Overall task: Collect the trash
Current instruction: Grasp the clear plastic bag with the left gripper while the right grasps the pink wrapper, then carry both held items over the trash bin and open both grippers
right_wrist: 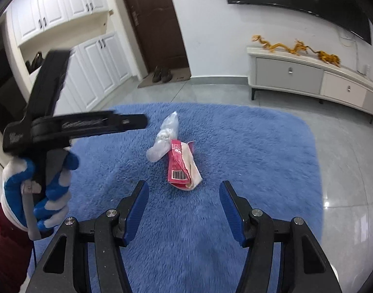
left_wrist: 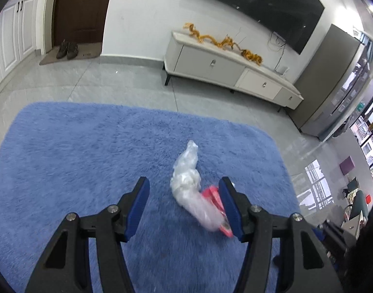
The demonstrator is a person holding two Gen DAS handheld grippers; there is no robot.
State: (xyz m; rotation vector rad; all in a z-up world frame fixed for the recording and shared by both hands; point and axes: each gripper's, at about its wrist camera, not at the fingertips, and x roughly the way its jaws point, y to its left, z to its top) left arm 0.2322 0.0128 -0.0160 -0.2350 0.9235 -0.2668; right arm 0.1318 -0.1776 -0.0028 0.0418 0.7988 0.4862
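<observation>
Trash lies on the shaggy blue rug (left_wrist: 76, 151): a crumpled clear plastic bag (left_wrist: 186, 178) touching a torn pink cardboard carton with a barcode (right_wrist: 180, 168). Both tools are spread wide and grip nothing; the left gripper (left_wrist: 184, 195) has the bag between its fingers and the carton against its right finger, while the right gripper (right_wrist: 184, 195) has the carton just ahead of its tips. By appearance the step in hand is the approach; the next move calls for descending and closing on one item.
</observation>
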